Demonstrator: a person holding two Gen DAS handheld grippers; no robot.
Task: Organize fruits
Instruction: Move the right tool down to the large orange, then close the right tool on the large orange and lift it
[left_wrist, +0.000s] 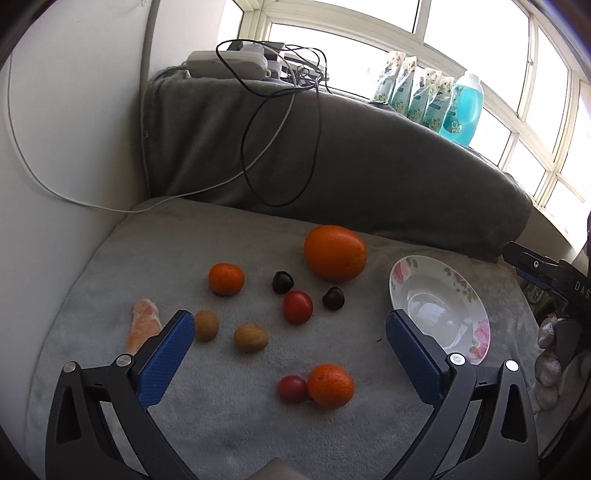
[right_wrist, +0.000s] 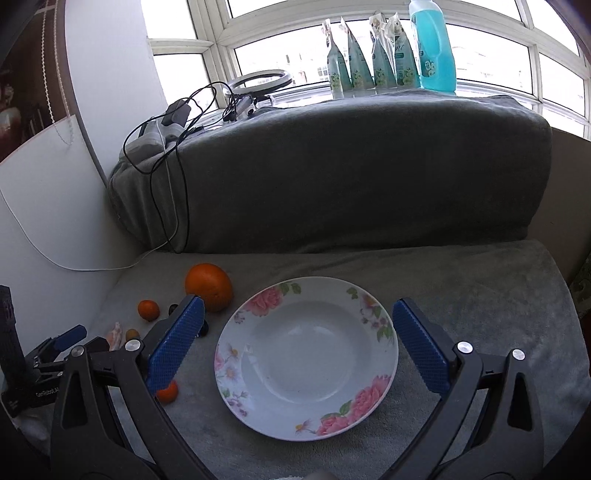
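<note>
In your right wrist view, the blue left pad hides most of the small orange mandarin (right_wrist: 168, 392) and the dark cherries behind it. In your left wrist view, the peeled orange segment (left_wrist: 143, 325) is partly covered, and the floral white plate (left_wrist: 439, 280) loses its near rim behind a pad.

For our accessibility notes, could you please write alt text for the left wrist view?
The open left gripper hovers over fruit scattered on a grey blanket: a large orange, small tangerines, cherry tomatoes. An empty floral plate sits to the right.

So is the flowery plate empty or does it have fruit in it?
Empty. The flowery plate shows only its bare white middle; the big orange and other fruit lie on the grey blanket.
</note>
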